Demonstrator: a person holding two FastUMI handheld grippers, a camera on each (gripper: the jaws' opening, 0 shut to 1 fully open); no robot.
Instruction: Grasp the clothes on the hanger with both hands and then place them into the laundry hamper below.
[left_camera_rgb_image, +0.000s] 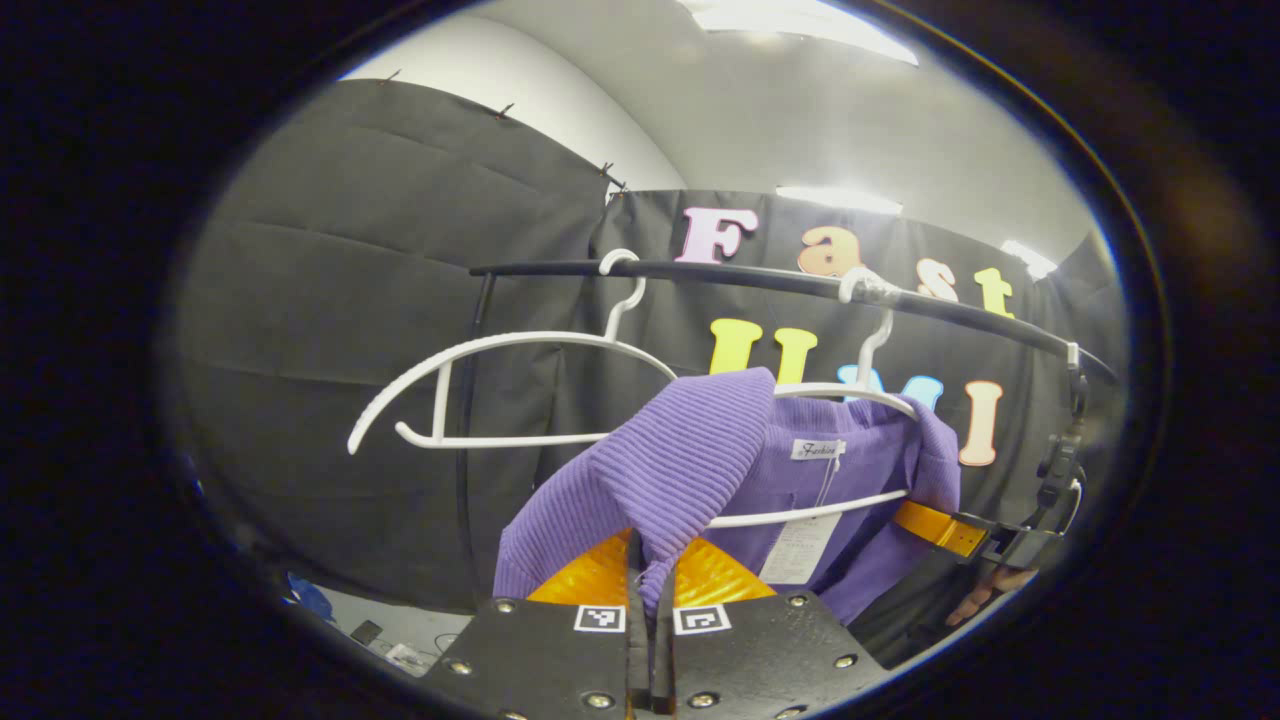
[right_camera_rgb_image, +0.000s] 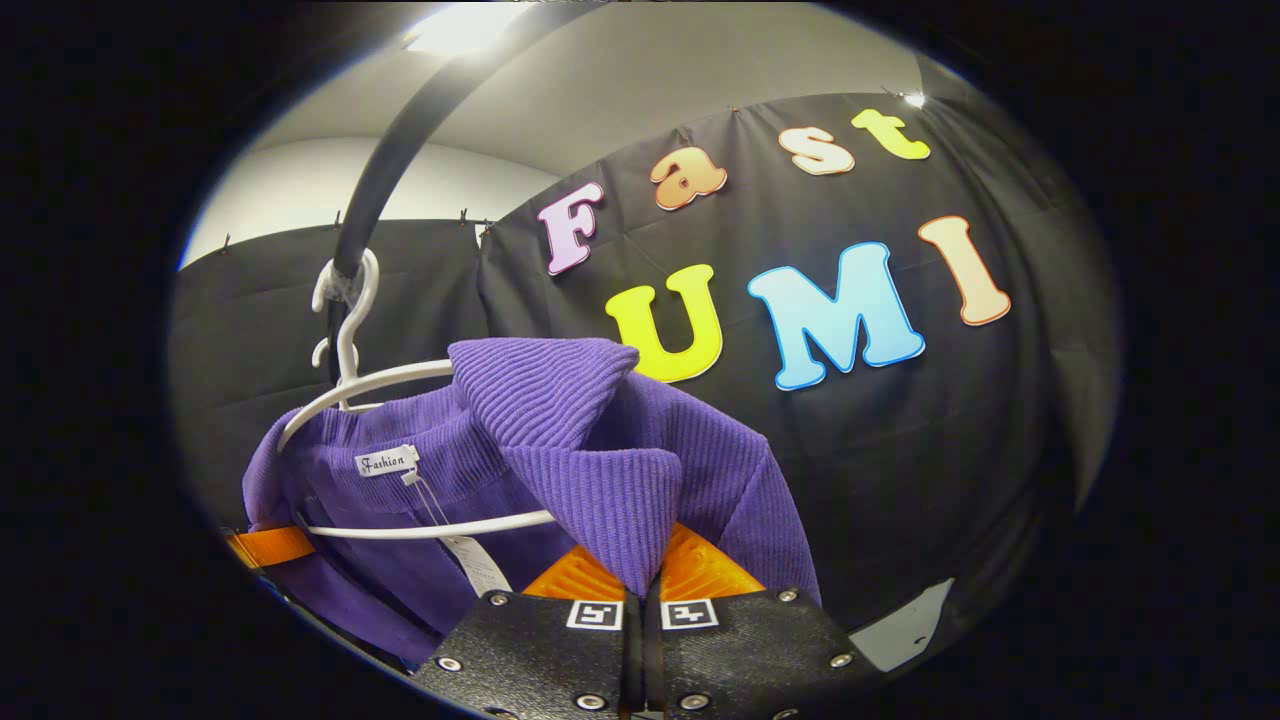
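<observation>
Now both grippers pinch the one purple sweater: the left gripper has its fingers closed narrow on a ribbed fold at one shoulder, and the right gripper is closed likewise on the other shoulder. Its shoulders lie lifted above the grippers while its body drapes over a white hanger on the black rail, so I judge it must come up and toward the grippers before it can go down. Two hangers are visible, the far-left empty hanger bare.
</observation>
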